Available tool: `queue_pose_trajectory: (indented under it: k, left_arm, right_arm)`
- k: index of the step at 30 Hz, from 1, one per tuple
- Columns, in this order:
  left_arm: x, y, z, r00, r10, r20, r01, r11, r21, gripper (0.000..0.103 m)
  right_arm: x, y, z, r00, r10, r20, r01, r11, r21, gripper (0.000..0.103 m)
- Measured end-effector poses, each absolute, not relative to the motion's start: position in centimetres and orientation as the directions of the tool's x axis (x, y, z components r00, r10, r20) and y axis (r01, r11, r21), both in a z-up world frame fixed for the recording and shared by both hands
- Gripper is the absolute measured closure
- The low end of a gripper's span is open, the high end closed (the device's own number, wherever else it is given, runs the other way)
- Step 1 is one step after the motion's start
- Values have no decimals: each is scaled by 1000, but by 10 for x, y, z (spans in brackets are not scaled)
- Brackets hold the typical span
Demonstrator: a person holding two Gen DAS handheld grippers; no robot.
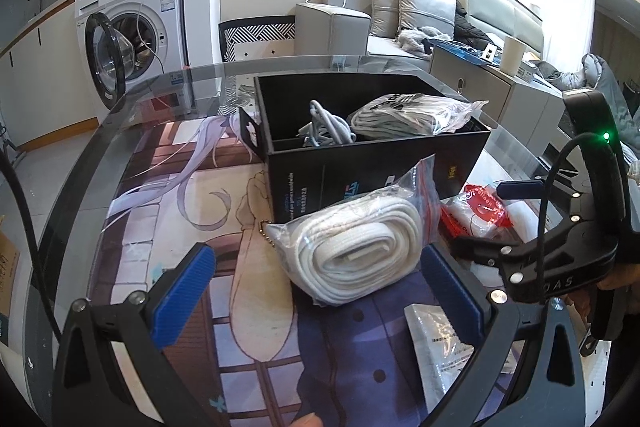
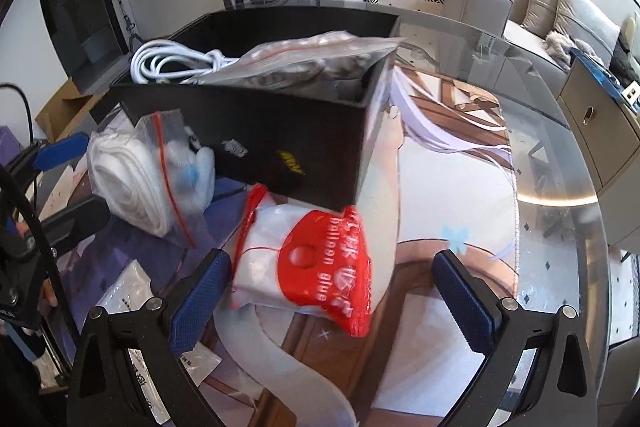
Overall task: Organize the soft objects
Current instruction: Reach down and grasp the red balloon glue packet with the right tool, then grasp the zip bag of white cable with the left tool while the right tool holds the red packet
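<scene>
While the box (image 2: 256, 131) blurs, its cable (image 1: 326, 125) looks, perhaps, grey.

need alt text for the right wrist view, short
An open right gripper frames a red-and-white plastic bag on a glass table, beside a black cardboard box holding a coiled white cable.

Your tool (image 1: 316, 291) has blue ribbed pads (image 1: 184, 297) on black arms; you face a black box (image 1: 372, 163), a white rolled strap (image 1: 356, 259) in a clear red-sealed bag, a red-and-white pouch (image 2: 316, 263), and a purple-and-brown printed bench mat (image 1: 248, 355)
</scene>
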State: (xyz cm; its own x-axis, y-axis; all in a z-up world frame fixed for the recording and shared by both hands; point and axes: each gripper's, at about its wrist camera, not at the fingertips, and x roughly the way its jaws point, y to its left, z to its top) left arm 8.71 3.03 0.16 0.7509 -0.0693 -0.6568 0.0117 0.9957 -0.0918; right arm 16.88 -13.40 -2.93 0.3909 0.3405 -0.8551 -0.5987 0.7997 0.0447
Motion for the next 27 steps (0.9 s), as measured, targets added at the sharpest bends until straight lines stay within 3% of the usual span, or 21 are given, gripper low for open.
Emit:
queue_pose_trajectory:
  k: [5, 7, 12, 19, 27]
  left_arm:
    - [87, 30, 2, 752, -71, -656, 15, 996, -91, 0]
    - [88, 31, 3, 751, -72, -656, 11, 995, -96, 0]
    - [89, 31, 2, 747, -84, -659, 13, 994, -113, 0]
    - [95, 27, 0, 730, -99, -677, 14, 991, -130, 0]
    - [113, 14, -4, 692, -75, -718, -35, 990, -138, 0]
  right_arm:
    - [164, -130, -30, 393, 344, -853, -608, 793, 40, 6]
    - [162, -132, -28, 404, 347, -846, -603, 797, 39, 19]
    - [155, -140, -25, 418, 354, -837, -591, 806, 46, 39]
    - [142, -153, -24, 432, 363, -826, -585, 809, 49, 47]
    - [145, -152, -23, 427, 371, -824, -592, 804, 55, 47]
